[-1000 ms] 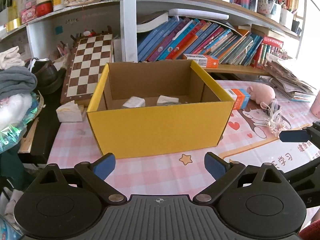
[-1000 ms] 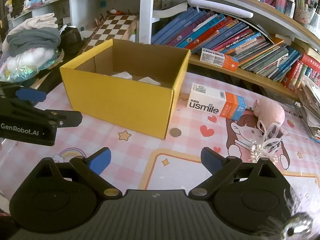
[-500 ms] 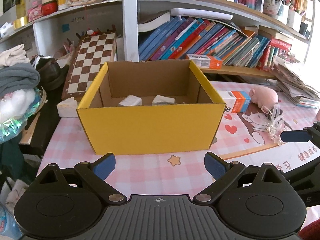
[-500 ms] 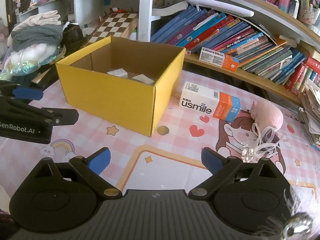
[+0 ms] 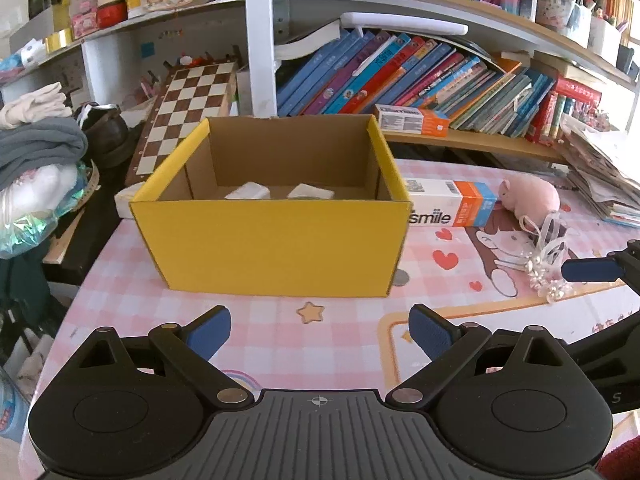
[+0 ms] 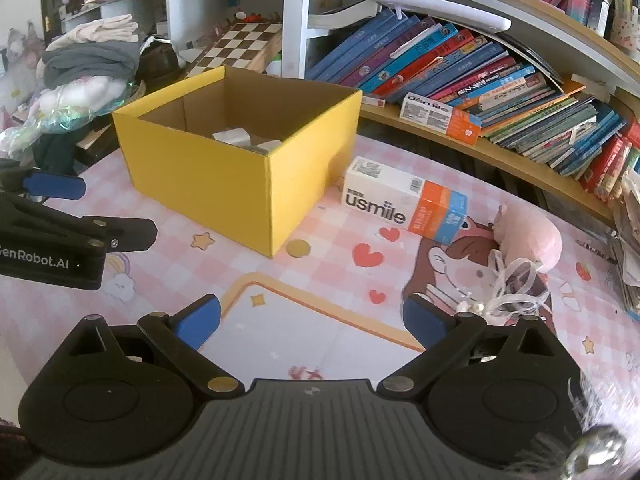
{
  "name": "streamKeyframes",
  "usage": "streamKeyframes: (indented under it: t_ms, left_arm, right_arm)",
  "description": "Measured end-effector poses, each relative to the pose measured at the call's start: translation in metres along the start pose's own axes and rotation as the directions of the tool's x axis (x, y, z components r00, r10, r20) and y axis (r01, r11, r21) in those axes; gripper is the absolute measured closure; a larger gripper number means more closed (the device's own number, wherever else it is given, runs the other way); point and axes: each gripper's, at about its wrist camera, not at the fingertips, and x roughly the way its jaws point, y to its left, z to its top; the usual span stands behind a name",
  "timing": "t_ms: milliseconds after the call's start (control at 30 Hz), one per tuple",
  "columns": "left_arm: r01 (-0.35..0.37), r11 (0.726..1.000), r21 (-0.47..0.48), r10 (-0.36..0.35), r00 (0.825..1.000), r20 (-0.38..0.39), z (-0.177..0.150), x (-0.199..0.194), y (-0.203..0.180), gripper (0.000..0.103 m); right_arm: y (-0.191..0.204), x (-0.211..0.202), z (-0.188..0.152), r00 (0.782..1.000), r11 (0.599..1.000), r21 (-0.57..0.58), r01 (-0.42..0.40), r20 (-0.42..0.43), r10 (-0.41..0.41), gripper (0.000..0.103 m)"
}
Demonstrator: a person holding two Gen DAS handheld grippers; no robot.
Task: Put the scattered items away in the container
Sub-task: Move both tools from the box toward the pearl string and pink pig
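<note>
A yellow cardboard box point(image 5: 276, 244) stands open on the pink table mat, also in the right wrist view point(image 6: 224, 184). Two white packets point(image 5: 250, 191) lie inside it. A white and orange usmile box point(image 6: 404, 204) lies right of it, also in the left wrist view point(image 5: 448, 208). A pink plush pig point(image 6: 528, 236) and a white ribbon with beads point(image 6: 508, 292) lie further right. A coin point(image 6: 297, 248) lies at the box's corner. My left gripper point(image 5: 320, 332) is open and empty before the box. My right gripper point(image 6: 312, 320) is open and empty above the mat.
Bookshelves with leaning books point(image 5: 420, 76) run behind the table. A chessboard point(image 5: 188, 108) leans at the back left. Folded clothes and bags point(image 5: 36, 152) pile up at the left. A stack of papers point(image 5: 600, 176) sits at the right edge.
Both grippers have drawn back from the box, which now looks smaller. The right gripper has also shifted right, nearer the ribbon. Both stay open.
</note>
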Motion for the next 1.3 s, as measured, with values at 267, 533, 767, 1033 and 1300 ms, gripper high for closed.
streamKeyframes:
  t_ms: [267,533,767,1033,1300]
  left_arm:
    - [-0.013,1.0,0.011,0.013,1.0,-0.02,-0.002,0.005,-0.041,0.006]
    - [0.009,0.997,0.075,-0.009,1.0,-0.008,-0.001,0.009,-0.08,0.006]
    - [0.056,0.99,0.127,-0.058,0.998,0.009,0.012,0.017,-0.109,0.006]
    - [0.08,0.976,0.202,-0.089,0.995,0.034,0.035,0.026,-0.141,0.006]
    - [0.139,0.954,0.266,-0.166,0.982,0.085,0.05,0.028,-0.169,0.006]
  right_arm:
    - [-0.041,-0.006,-0.018,1.0,1.0,0.023,-0.013,-0.008,0.013,0.004]
    - [-0.081,-0.011,-0.036,1.0,0.996,0.088,0.006,-0.015,-0.004,0.004]
    - [-0.116,-0.016,-0.044,0.998,0.985,0.161,0.064,-0.003,-0.064,0.004]
    - [-0.147,-0.018,-0.046,0.992,0.97,0.211,0.118,0.015,-0.124,0.006]
    - [-0.167,-0.013,-0.047,0.99,0.959,0.249,0.135,0.013,-0.143,0.011]
